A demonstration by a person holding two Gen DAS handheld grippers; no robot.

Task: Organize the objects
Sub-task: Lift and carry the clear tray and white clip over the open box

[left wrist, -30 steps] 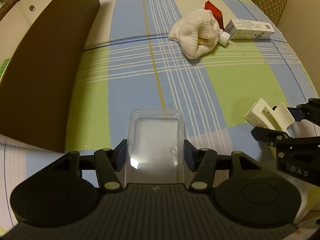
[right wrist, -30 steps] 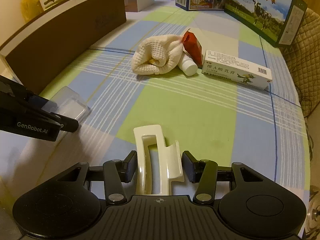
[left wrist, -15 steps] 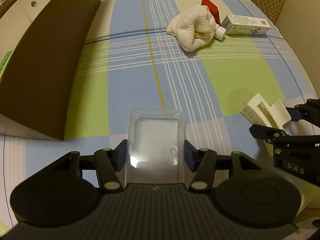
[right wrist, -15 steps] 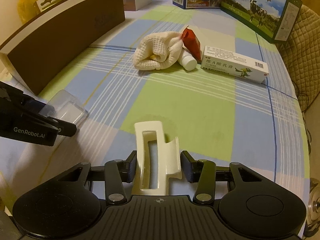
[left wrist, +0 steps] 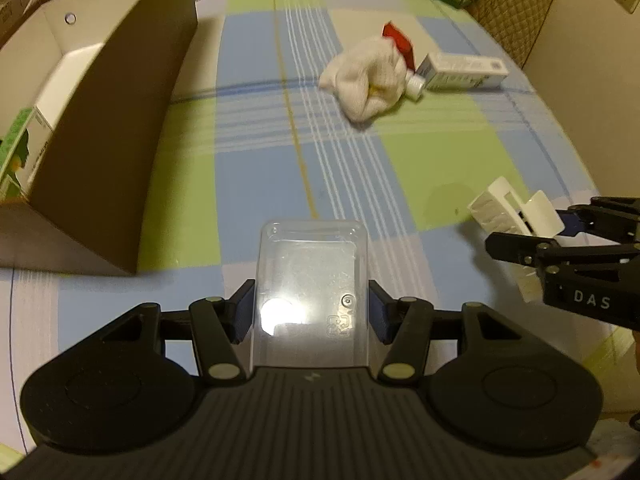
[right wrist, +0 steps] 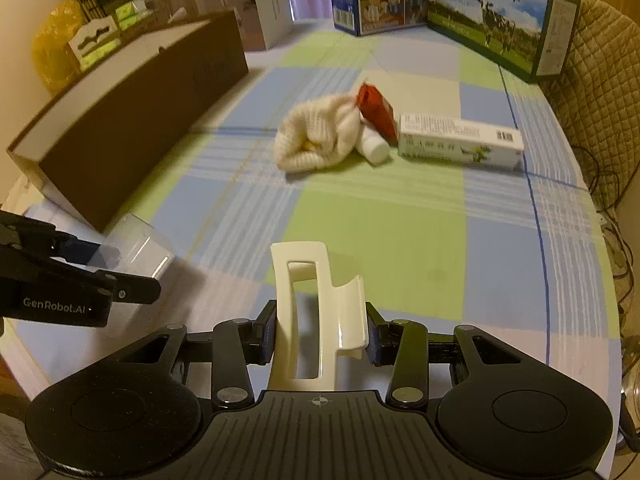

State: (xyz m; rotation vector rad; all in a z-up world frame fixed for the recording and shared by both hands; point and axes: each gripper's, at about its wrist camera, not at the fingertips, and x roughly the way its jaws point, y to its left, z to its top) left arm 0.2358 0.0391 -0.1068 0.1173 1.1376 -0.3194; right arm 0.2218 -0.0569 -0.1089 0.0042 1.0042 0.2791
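My left gripper is shut on a clear plastic box and holds it above the checked tablecloth; the box also shows in the right wrist view. My right gripper is shut on a white hair claw clip, which shows at the right in the left wrist view. An open brown cardboard box stands to the left, with a green-and-white carton inside it. A cream knitted cloth, a red packet, a small white bottle and a long white carton lie together farther off.
Milk cartons and printed boxes line the far table edge. A quilted chair back stands at the right. The table edge runs close on the right side.
Both grippers have lifted and pulled back a little with their objects, so the brown box's inside and more of the far table show now. Both grips are unchanged.
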